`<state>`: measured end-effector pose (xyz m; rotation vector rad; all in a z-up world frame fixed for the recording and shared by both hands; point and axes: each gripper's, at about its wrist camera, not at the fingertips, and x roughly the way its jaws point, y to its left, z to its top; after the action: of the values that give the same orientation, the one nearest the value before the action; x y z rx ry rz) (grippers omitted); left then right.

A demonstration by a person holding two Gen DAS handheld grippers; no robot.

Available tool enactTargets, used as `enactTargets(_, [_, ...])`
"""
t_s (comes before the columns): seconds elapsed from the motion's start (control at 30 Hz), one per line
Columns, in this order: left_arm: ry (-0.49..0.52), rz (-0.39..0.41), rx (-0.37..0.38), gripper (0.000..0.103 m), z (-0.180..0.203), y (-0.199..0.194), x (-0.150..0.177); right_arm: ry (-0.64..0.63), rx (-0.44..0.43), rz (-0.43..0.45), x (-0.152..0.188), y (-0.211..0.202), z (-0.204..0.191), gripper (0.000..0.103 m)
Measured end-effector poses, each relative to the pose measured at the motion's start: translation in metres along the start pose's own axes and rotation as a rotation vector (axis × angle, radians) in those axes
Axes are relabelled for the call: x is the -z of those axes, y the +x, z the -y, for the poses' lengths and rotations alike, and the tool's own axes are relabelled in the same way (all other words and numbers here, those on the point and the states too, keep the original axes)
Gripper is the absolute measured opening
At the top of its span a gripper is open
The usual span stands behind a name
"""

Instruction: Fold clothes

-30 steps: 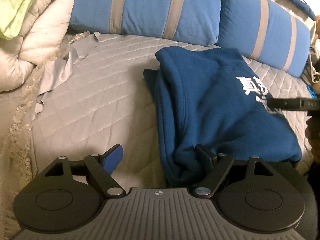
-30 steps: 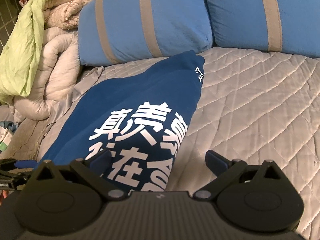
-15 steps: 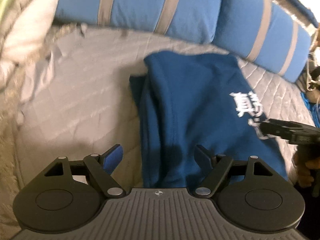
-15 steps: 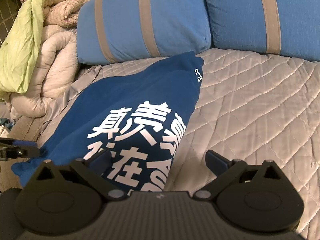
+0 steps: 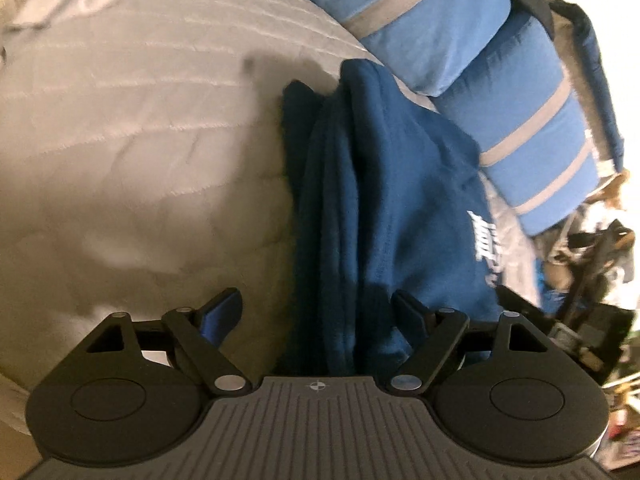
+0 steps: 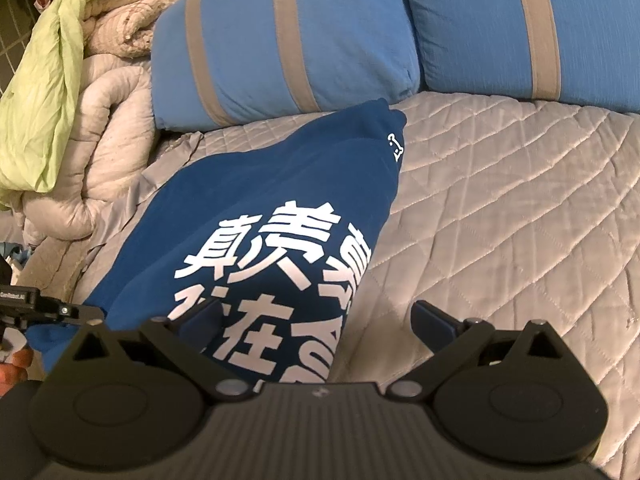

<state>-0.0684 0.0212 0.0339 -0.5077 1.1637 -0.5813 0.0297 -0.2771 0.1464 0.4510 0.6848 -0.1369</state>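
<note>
1. Left wrist view, rather blurred: the left gripper (image 5: 316,312) stands spread, its jaws having just opened a little further, straddling the near edge of the navy sweatshirt (image 5: 384,184). The cloth lies between the fingers but the pads do not appear to press on it.
2. The sweatshirt lies part-folded on the bed (image 6: 500,208), running from the near edge up towards the pillows (image 6: 280,40) at the head. White lettering shows on top, and stacked layers show along its left side.
3. The right gripper (image 6: 316,322) is also spread and holds nothing. Its left finger rests over the printed lettering, its right over bare quilt, so it straddles the garment's right edge.
4. Judged step: both claws are lined up on the near hem, ready for the next fold. The next move calls for closing on all the layers at once, then carrying the hem up towards the pillows evenly.
5. Around: a cream comforter (image 6: 100,128) with a green cloth (image 6: 44,92) on it is heaped at the bed's far left corner. The pillows touch the sweatshirt's far end, leaving little spare room there. Clutter beyond the bed's right edge is too blurred to name.
</note>
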Motion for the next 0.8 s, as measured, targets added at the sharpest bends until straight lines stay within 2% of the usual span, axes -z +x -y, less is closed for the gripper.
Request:
enactTargets(0.03, [-0.026, -0.017, 0.044, 0.081, -0.003, 0.002, -0.002, 0.001, 0.0, 0.0, 0.0, 0.0, 0.0, 0.103])
enactTargets(0.1, [-0.118, -0.075, 0.187, 0.081, -0.016, 0.013, -0.001, 0.002, 0.0, -0.001, 0.0, 0.001, 0.0, 0.103])
enactTargets(0.2, [-0.216, -0.093, 0.31, 0.08, -0.03, 0.026, 0.006, 0.002, 0.001, -0.002, 0.0, 0.001, 0.0, 0.103])
enactTargets(0.23, [-0.227, -0.094, 0.321, 0.079, -0.031, 0.027, 0.007, 0.003, 0.002, -0.003, 0.001, 0.002, 0.0, 0.103])
enactTargets(0.27, [-0.233, -0.093, 0.328, 0.067, -0.033, 0.028, 0.008, 0.004, 0.002, -0.004, 0.001, 0.002, 0.0, 0.103])
enactTargets(0.3, [-0.246, -0.096, 0.31, 0.05, -0.035, 0.029, 0.009, 0.005, 0.002, -0.005, 0.001, 0.002, 0.001, 0.103])
enactTargets(0.4, [-0.27, -0.093, 0.321, 0.04, -0.041, 0.03, 0.012, 0.01, 0.0, -0.008, 0.001, 0.003, 0.001, 0.103])
enactTargets(0.63, [-0.242, -0.058, 0.317, 0.037, -0.036, 0.032, 0.013, 0.05, -0.031, -0.002, -0.013, 0.004, 0.012, 0.103])
enactTargets(0.8, [-0.237, -0.05, 0.336, 0.036, -0.039, 0.032, 0.012, 0.2, -0.089, 0.029, -0.036, 0.014, 0.042, 0.103])
